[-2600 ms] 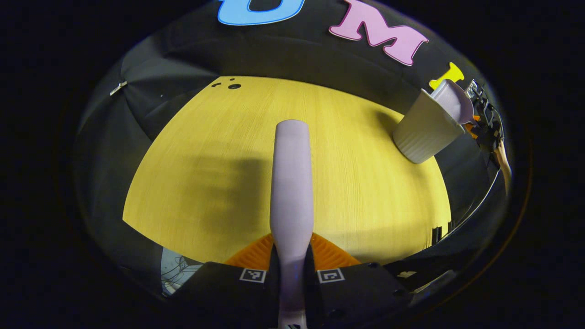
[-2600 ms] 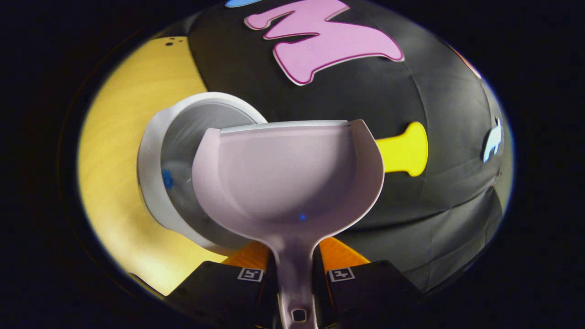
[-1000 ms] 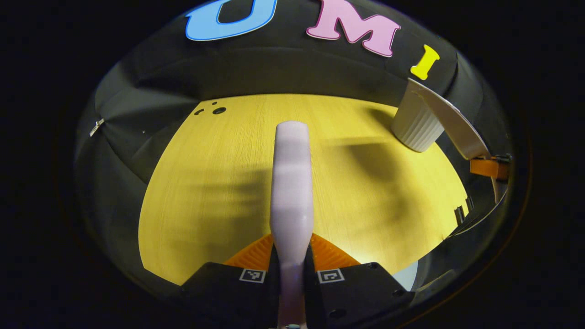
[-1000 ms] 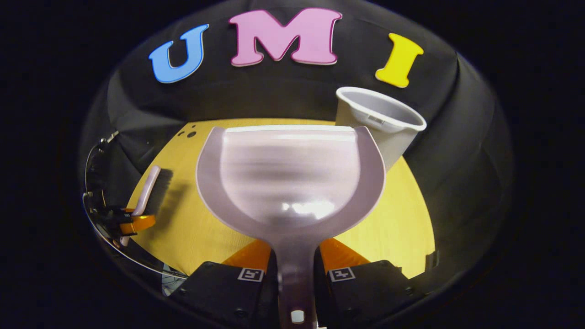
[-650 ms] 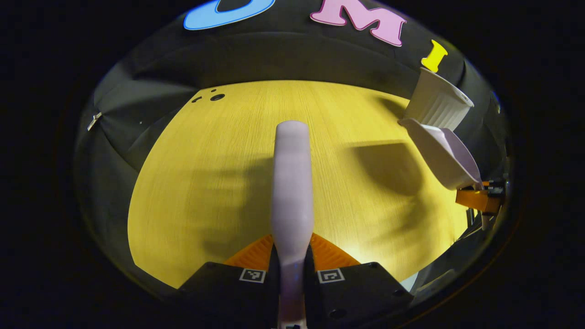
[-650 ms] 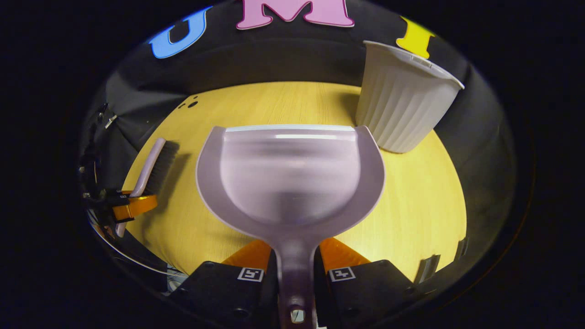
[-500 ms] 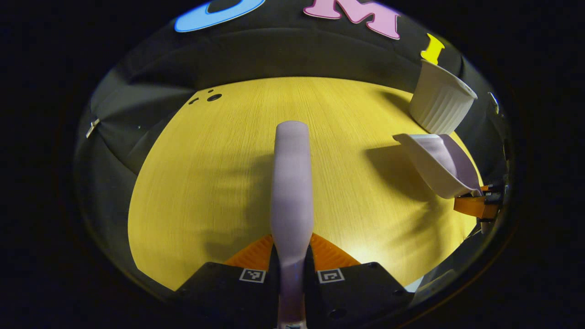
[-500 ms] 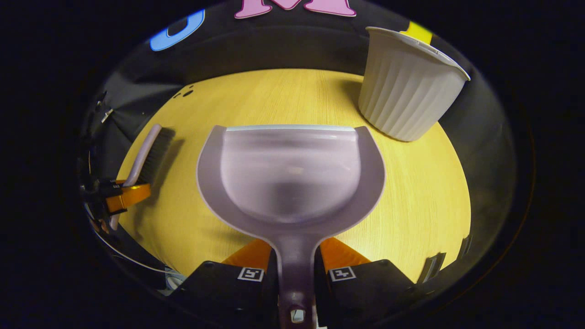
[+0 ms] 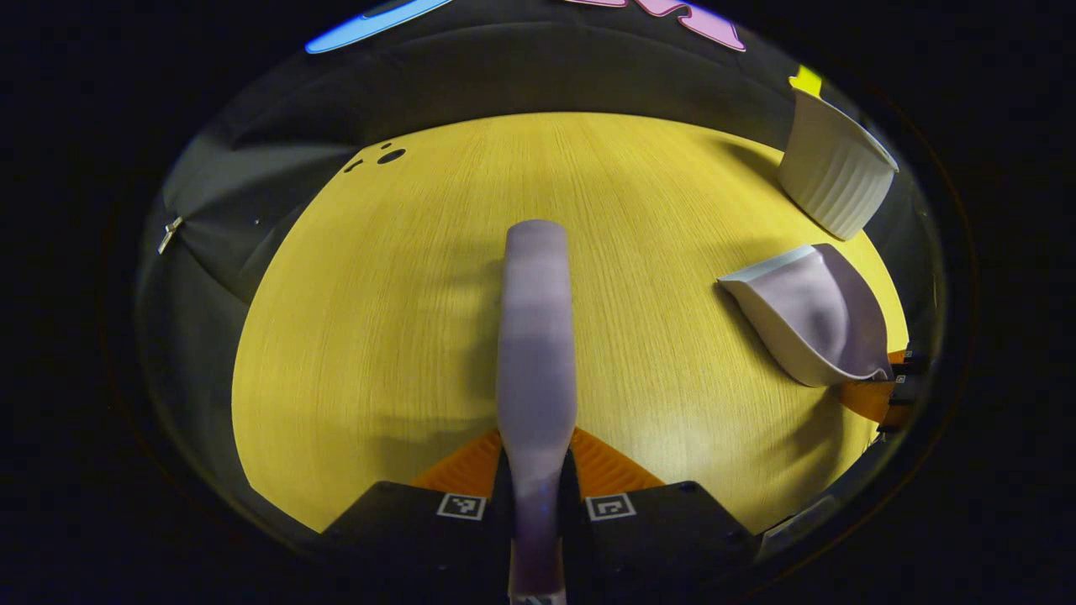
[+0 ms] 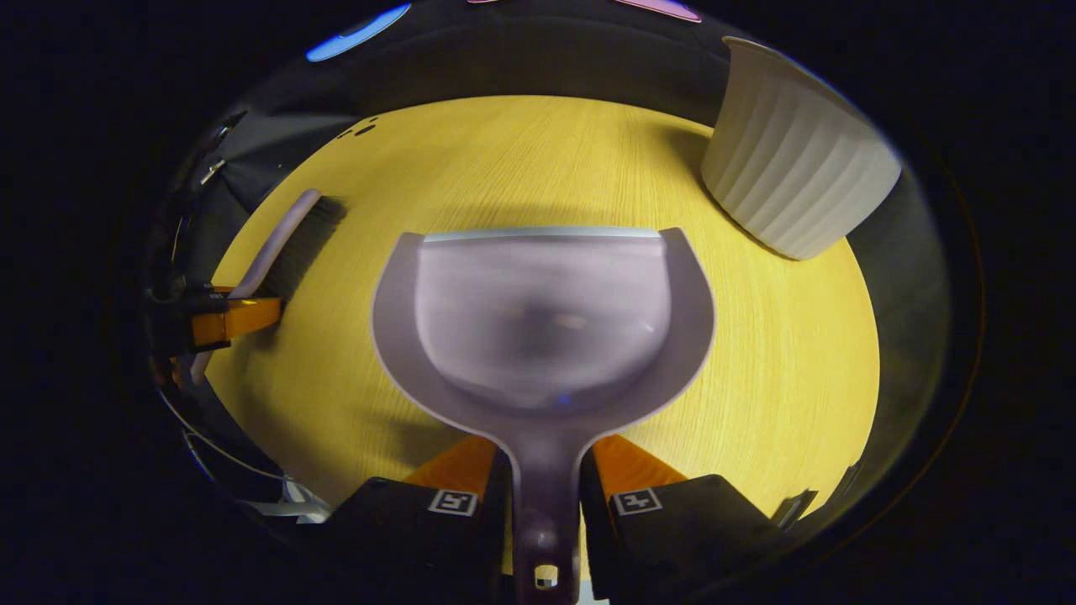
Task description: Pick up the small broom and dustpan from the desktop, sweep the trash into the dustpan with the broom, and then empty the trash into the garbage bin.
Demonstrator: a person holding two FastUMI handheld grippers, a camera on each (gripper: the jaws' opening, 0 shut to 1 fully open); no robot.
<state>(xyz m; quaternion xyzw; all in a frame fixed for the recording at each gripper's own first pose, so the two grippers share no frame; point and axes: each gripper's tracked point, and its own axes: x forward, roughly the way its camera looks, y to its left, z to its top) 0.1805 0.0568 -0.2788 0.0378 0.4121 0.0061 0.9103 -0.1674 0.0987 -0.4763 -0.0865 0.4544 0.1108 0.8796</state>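
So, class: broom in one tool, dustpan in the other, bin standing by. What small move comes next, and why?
Probably lower the dustpan onto the table and let go. Its pan looks empty, it hangs low over the wood apart from the bin, and the right tool grips its handle.

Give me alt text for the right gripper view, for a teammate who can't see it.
The right gripper holds a pale lilac dustpan by its handle, pan facing forward over a yellow wooden desktop. A ribbed white garbage bin stands at upper right; at far left the left gripper holds a small broom.
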